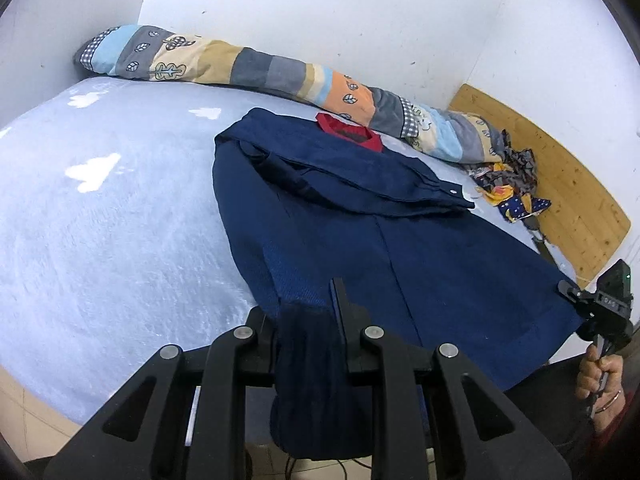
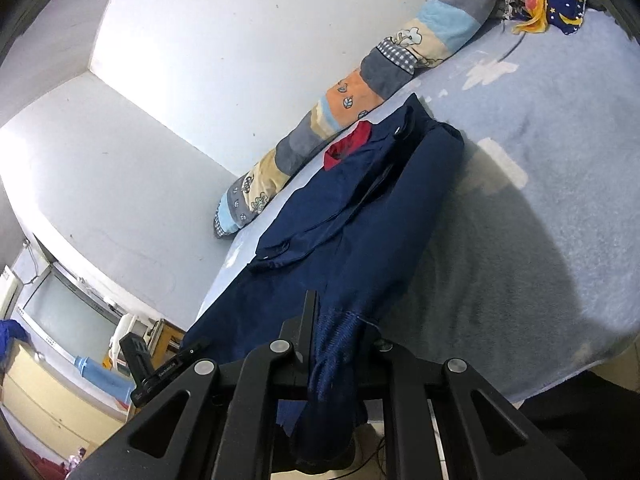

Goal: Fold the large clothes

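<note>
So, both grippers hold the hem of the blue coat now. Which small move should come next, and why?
Probably carry the hem toward the red collar. The left gripper and right gripper each pinch a bottom corner of the blue coat, whose sleeves already lie folded in.

White walls, pale blue bed, wooden headboard

left hand-held gripper: clamped on cloth | right hand-held gripper: clamped on cloth, angled down
</note>
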Tool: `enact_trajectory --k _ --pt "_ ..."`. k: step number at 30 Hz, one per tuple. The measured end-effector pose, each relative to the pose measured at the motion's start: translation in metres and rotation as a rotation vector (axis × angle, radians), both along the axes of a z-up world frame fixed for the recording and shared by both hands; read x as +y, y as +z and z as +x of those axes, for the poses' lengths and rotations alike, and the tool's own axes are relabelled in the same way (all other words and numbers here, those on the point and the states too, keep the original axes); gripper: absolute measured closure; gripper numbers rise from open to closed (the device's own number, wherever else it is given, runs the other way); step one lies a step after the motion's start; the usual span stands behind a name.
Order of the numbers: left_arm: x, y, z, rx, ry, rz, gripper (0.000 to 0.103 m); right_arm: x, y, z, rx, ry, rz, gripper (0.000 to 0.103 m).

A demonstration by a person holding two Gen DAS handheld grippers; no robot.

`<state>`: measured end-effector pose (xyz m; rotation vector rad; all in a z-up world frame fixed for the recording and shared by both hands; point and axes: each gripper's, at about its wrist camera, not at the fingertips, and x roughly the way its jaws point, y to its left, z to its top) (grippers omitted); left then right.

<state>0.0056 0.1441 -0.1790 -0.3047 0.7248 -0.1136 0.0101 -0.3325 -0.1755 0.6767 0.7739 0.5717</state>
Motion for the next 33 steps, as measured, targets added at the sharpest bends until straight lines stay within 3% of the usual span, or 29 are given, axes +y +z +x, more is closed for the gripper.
enact_trajectory --k 9,18,26,33 --pt "0.008 0.013 0.005 -0.038 0.012 -0.034 0.085 -0.008 0.005 0.001 -0.007 -0.010 0.044 0.092" --pt "0.027 0.052 0.030 -0.094 0.039 -0.105 0.085 -0.019 0.054 0.034 -0.066 -0.007 0.096 0.092" --pt "0.042 0.094 0.090 -0.104 0.070 -0.164 0.085 -0.015 0.102 0.104 -0.083 -0.011 0.135 0.092" --pt "0.056 0.112 0.192 -0.036 0.116 -0.220 0.084 -0.008 0.116 0.207 -0.043 -0.048 0.158 0.092"
